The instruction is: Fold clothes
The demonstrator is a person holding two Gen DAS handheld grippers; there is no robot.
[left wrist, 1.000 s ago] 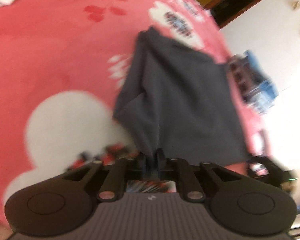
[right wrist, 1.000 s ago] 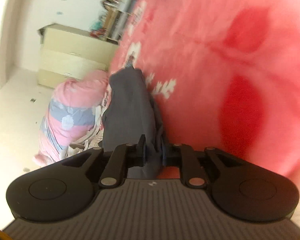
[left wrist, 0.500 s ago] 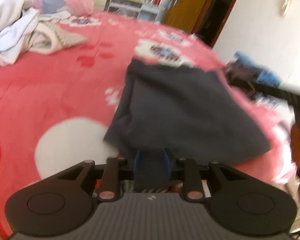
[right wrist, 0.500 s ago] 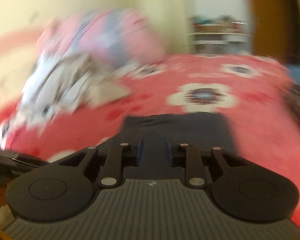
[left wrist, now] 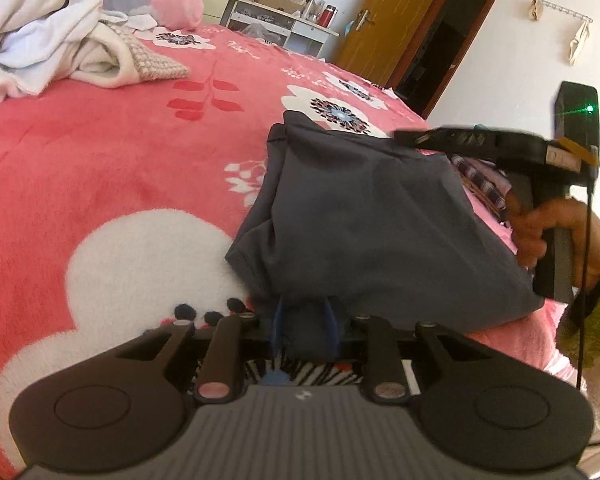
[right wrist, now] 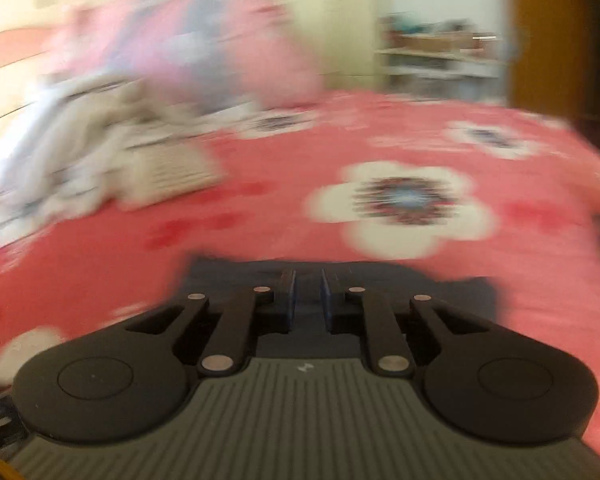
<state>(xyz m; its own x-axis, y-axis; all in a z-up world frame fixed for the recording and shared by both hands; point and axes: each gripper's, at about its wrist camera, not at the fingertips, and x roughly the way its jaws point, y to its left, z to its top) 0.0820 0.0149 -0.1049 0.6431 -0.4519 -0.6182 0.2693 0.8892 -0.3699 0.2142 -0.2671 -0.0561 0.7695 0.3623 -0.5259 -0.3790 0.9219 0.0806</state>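
Since the earlier frame the dark garment has settled onto the bed; we find both tools, left tool and right tool, released, and should square edges before creasing.

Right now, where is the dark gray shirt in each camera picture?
Left wrist view: the dark gray shirt fills the middle, spread on the red blanket, its near edge between the left tool's fingers.
Right wrist view: only a blurry strip of it shows at the bottom, around the right tool.
Shared landmark: the white flower with a dark center just beyond the shirt.
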